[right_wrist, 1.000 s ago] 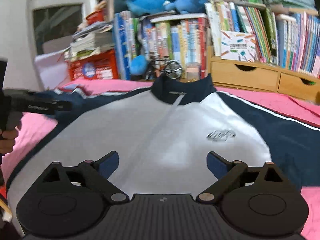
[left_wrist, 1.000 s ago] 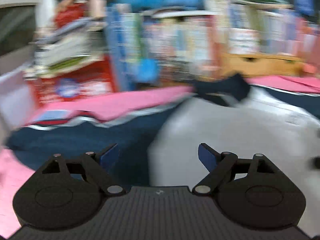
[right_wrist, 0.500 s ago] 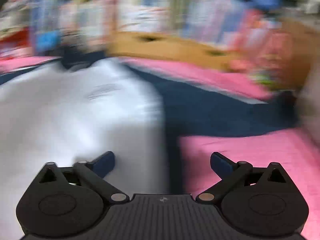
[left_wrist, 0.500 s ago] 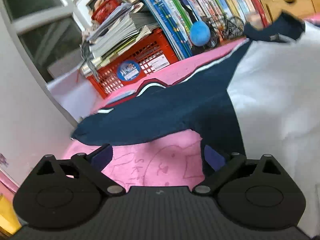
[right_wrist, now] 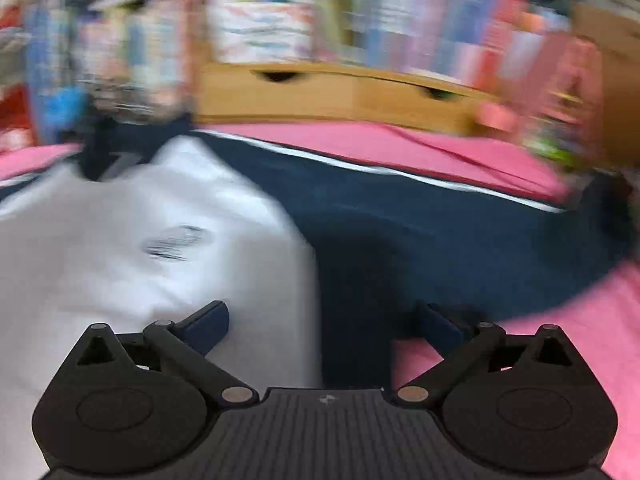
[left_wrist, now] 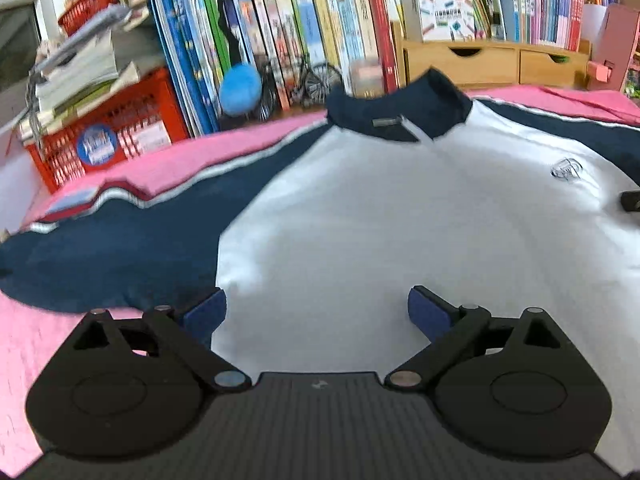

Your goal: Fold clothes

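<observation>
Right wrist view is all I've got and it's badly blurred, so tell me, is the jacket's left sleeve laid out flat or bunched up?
Observer: The left wrist view is sharper. The jacket's navy left sleeve lies spread out over the pink cover, toward the red basket.
Operator: Where is the left gripper?
Observer: The left gripper is open and holds nothing, pointed at the white front near the seam with that sleeve.
Operator: Is the collar flat?
Observer: The navy collar stands up at the far end, in front of the books.
</observation>
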Motion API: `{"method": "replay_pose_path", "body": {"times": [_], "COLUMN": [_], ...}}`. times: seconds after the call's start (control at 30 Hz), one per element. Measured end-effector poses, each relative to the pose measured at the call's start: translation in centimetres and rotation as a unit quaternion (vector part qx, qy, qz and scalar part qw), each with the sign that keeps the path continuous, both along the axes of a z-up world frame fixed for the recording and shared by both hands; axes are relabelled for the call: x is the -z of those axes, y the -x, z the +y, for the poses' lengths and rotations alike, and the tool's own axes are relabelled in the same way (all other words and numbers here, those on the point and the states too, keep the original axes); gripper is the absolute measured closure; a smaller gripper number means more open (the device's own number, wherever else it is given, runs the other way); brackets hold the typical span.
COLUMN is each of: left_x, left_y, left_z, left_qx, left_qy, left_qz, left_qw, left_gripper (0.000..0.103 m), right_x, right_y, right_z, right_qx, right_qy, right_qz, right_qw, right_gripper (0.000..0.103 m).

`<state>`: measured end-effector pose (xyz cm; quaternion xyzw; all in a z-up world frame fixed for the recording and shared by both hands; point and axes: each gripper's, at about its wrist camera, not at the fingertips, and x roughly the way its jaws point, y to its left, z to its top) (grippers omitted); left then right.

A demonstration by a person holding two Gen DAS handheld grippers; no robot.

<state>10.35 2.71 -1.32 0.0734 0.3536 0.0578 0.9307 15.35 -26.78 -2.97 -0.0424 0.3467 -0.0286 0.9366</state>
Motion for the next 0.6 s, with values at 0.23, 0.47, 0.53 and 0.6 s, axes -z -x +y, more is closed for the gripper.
{"method": "replay_pose_path", "body": {"times": [0.23, 0.47, 0.53, 0.6], "left_x": [0.1, 0.2, 0.2, 0.2], "left_y": [5.0, 9.1, 10.3, 11.2], "left_z": [-1.0, -1.8, -2.0, -2.2], "left_qx": [0.013, 0.009, 0.007, 0.008], "left_qy": [0.040, 0.059, 0.065, 0.067], "left_qz": [0.015, 0.037, 0.043, 0.046], "left_qw": [0.9990, 0.9975, 0.9970, 0.9967], "left_gripper": [0.000, 0.000, 0.000, 0.000], "right_x": [-1.0, 0.2, 0.2, 0.2], "right_y": [12.4, 19.7, 20.1, 20.5], "right_z": [1.5, 5.5, 5.7, 5.9], "right_qx": [-0.048, -0.079, -0.078, -0.078], "right_qy": [-0.049, -0.057, -0.056, -0.056], "right_qz": [-0.061, -0.017, -0.015, -0.012], "right_qw": [0.996, 0.995, 0.995, 0.995], "right_gripper": [0.000, 0.000, 0.000, 0.000]}}
